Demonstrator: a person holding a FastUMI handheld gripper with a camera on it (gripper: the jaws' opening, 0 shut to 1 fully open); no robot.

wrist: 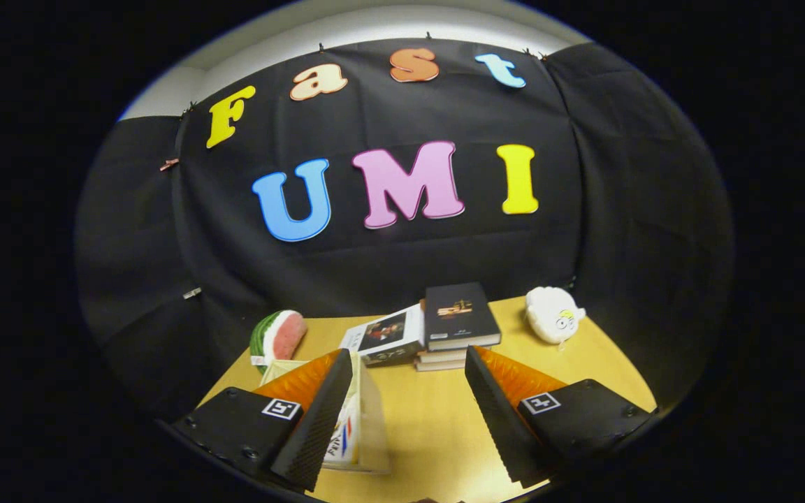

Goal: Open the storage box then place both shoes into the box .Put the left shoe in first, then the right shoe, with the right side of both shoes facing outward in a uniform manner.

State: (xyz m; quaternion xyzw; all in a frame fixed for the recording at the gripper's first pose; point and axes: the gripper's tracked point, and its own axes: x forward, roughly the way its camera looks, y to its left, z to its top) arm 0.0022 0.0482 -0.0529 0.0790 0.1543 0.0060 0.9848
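my gripper (402, 398): fingers spread wide, released, gripping nothing, bare wooden table (430, 433) between them. storage box (357, 419): translucent, standing on the table just beside and partly behind my left finger (322, 419), lid state unclear. stack of books (455, 325): beyond the fingers, dark cover on top, another book (388, 335) leaning beside it. watermelon slice toy (278, 335): beyond the box. white plush toy (553, 314): beyond my right finger (497, 412), near the wall.
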